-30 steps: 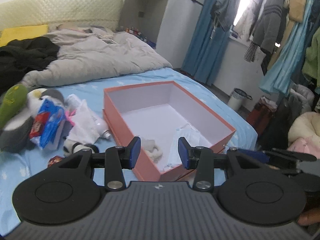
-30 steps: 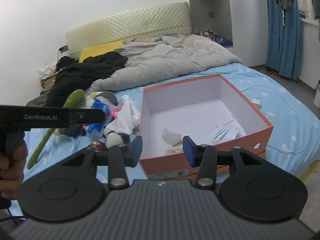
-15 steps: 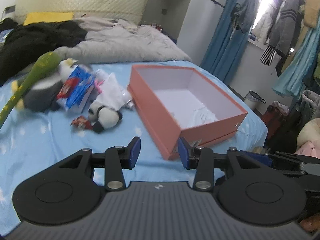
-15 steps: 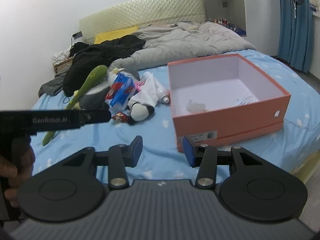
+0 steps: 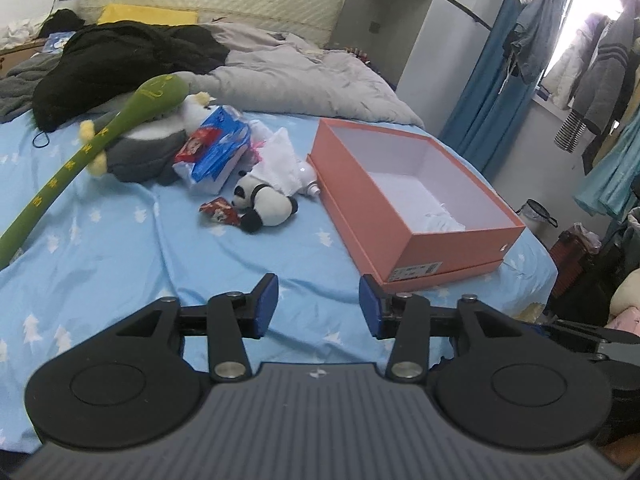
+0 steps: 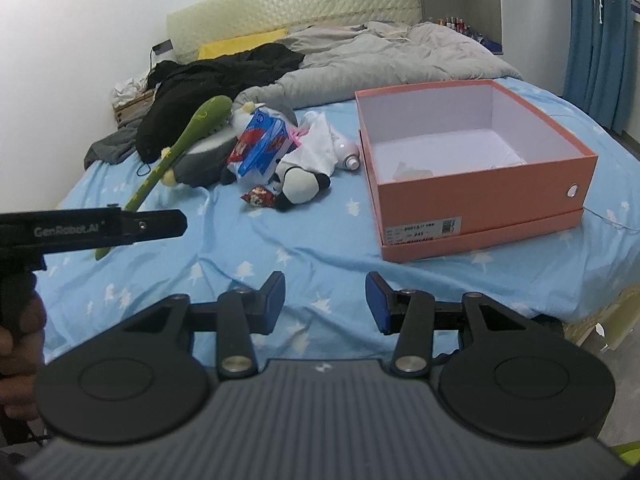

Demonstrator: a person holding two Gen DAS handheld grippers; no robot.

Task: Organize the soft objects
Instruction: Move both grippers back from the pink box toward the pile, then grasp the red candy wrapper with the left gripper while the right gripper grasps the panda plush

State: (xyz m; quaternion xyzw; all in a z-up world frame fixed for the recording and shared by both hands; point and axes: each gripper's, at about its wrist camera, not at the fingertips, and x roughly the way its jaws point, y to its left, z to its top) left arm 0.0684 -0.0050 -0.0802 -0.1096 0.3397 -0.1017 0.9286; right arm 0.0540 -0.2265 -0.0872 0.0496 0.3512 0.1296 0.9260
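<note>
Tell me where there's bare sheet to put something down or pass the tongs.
Free: the blue sheet between both open tongs, left and right, and the panda plush, left of the orange box. Most of the box floor is bare too. Crowded: the heap left of the box, with the blue packet, grey plush and green plush stick.

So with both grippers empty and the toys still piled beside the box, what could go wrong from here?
1. The panda plush lies against a red snack packet and white cloth; a grab by the open left hand-held gripper may snag those too.
2. The long green plush may not fit the orange box.
3. A careless drop from the open right hand-held gripper might nudge the box on the soft bed.
</note>
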